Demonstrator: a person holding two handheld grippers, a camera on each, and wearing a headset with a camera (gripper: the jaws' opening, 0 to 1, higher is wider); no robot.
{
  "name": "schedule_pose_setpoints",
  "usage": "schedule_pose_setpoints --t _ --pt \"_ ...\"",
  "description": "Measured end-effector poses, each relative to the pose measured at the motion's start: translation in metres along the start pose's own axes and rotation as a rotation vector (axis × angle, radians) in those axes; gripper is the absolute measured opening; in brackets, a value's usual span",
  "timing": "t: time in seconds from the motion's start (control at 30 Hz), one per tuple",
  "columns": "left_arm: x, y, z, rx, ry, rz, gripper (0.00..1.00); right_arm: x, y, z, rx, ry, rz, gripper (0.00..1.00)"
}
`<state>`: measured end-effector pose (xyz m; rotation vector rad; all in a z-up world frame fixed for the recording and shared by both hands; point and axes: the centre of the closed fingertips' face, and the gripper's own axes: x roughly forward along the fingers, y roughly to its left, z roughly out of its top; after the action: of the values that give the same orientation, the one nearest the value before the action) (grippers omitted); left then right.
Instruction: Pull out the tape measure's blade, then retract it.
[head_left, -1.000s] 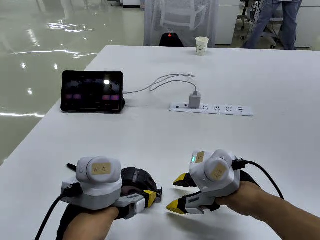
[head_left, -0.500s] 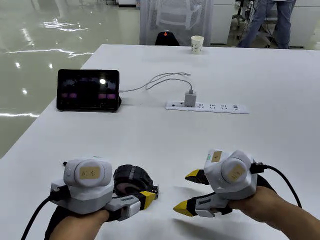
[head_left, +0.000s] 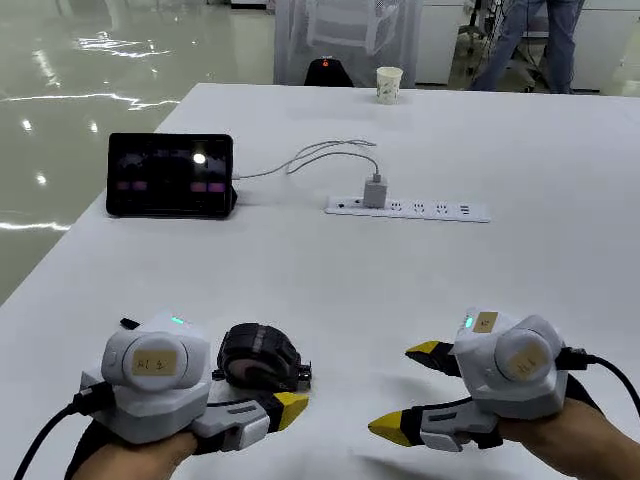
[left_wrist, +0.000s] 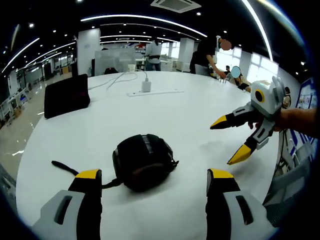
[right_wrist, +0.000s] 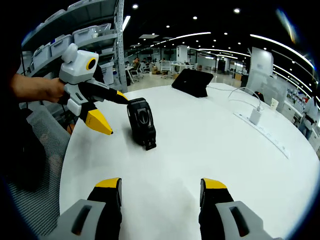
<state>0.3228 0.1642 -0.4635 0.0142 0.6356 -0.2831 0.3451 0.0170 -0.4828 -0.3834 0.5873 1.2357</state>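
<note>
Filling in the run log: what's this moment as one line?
tape measure: on table, unextended, ungripped | left gripper: open, facing it | right gripper: open, off to the side

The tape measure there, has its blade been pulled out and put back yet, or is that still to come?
Nothing visibly done: the tape measure lies on the table, no blade drawn out. In hand: nothing; the left gripper is open with it just ahead, the right gripper open and apart. Gripping, pulling and retracting seem left, though I cannot rule out a finished cycle.
</note>
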Motion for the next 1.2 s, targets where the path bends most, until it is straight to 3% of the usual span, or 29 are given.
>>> schedule_pose_setpoints --t 0.57,1.2 --pt "-0.013 -0.007 -0.008 0.089 -0.015 -0.076 0.91 -0.033 0.004 -0.011 0.095 -0.094 -0.064 0.81" --pt "-0.030 -0.022 -0.011 0.153 -0.050 -0.151 0.99 -0.059 0.014 -0.018 0.129 -0.170 -0.125 0.93"
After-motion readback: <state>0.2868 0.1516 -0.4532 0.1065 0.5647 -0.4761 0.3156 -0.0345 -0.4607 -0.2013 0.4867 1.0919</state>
